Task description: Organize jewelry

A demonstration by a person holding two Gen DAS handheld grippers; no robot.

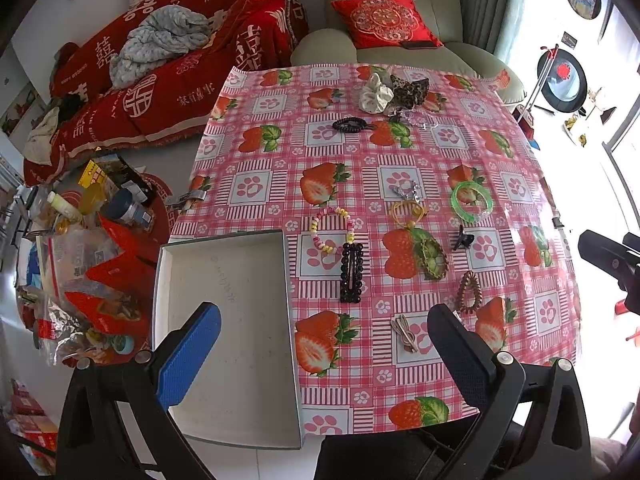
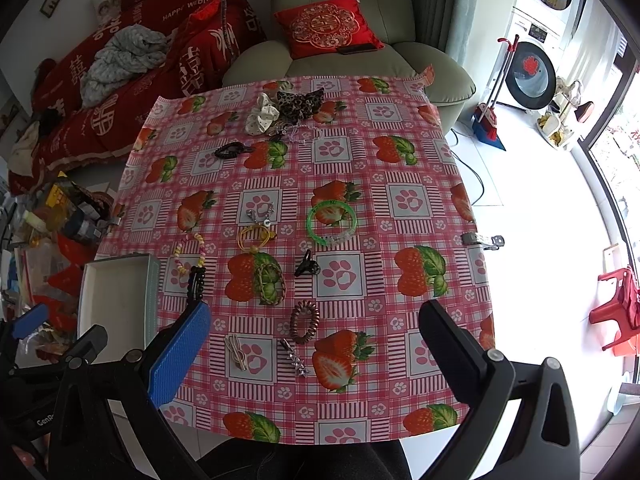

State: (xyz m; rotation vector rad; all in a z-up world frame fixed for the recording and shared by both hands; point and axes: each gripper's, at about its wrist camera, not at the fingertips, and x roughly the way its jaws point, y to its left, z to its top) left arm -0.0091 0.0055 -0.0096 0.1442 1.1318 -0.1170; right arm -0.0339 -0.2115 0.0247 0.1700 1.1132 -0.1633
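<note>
A shallow white box [image 1: 228,320] lies empty at the table's left front; it also shows in the right wrist view [image 2: 116,292]. Jewelry lies scattered on the strawberry tablecloth [image 1: 520,184]: a black beaded clip [image 1: 351,272], a candy-bead bracelet [image 1: 332,229], a green bangle [image 1: 471,202], a brown coil tie [image 1: 469,292], a small silver clip [image 1: 405,333], a black claw clip [image 2: 306,264] and a yellow cord [image 2: 256,236]. My left gripper [image 1: 324,328] is open and empty above the box's right edge. My right gripper [image 2: 314,332] is open and empty above the coil tie [image 2: 305,321].
White and leopard scrunchies [image 1: 394,90] and a black coil tie [image 1: 349,125] lie at the far edge. A cluttered low stand [image 1: 92,248] is left of the table, a grey armchair [image 1: 400,20] behind it, and a red stool [image 2: 618,312] to the right.
</note>
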